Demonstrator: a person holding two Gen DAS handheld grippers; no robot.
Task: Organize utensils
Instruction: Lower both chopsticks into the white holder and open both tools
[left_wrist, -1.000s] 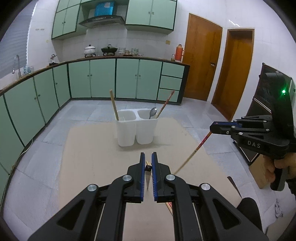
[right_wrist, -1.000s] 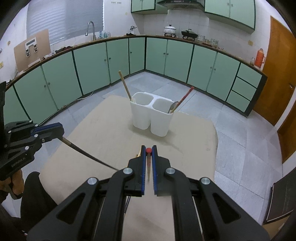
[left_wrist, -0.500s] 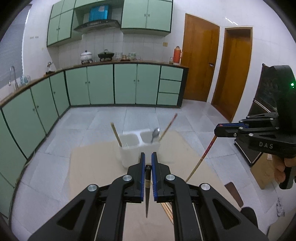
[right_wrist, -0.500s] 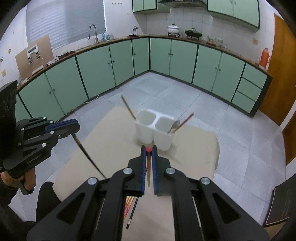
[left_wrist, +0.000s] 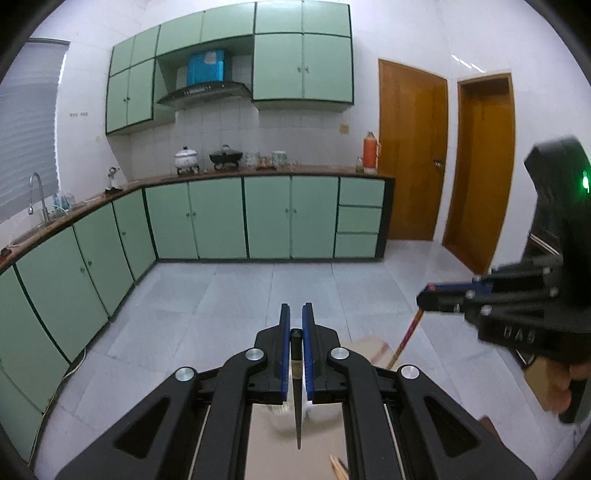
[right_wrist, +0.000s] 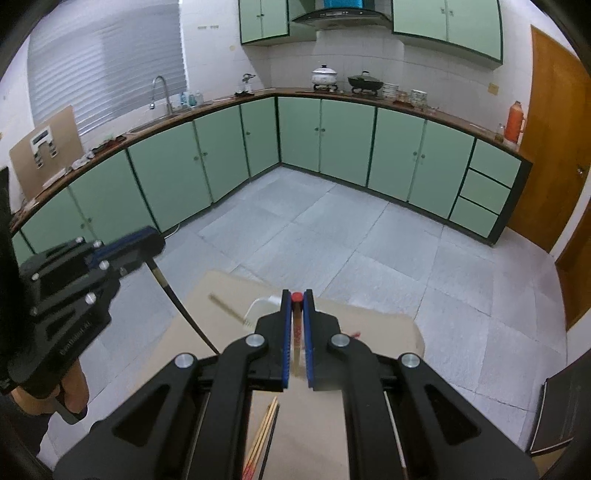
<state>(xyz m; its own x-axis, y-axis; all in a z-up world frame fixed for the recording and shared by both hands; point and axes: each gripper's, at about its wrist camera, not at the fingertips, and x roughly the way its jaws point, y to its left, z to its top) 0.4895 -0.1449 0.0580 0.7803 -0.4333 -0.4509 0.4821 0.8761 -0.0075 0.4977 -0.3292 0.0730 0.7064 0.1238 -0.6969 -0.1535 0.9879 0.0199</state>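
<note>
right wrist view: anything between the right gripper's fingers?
Yes. A red-capped chopstick is clamped between the right gripper fingers, shown in the right wrist view.

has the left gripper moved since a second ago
Yes. The left gripper has risen: its tips were low against the white holder, which now sits far down behind the jaws, and they now sit against the floor tiles.

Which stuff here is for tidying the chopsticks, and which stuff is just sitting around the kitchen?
For the job:
- left gripper shut on a black chopstick
- right gripper shut on a red-tipped chopstick
- white plastic utensil holder
- loose chopsticks on the mat

Just lying about:
- white lidded pot
- black wok
- orange thermos flask
- sink tap
</note>
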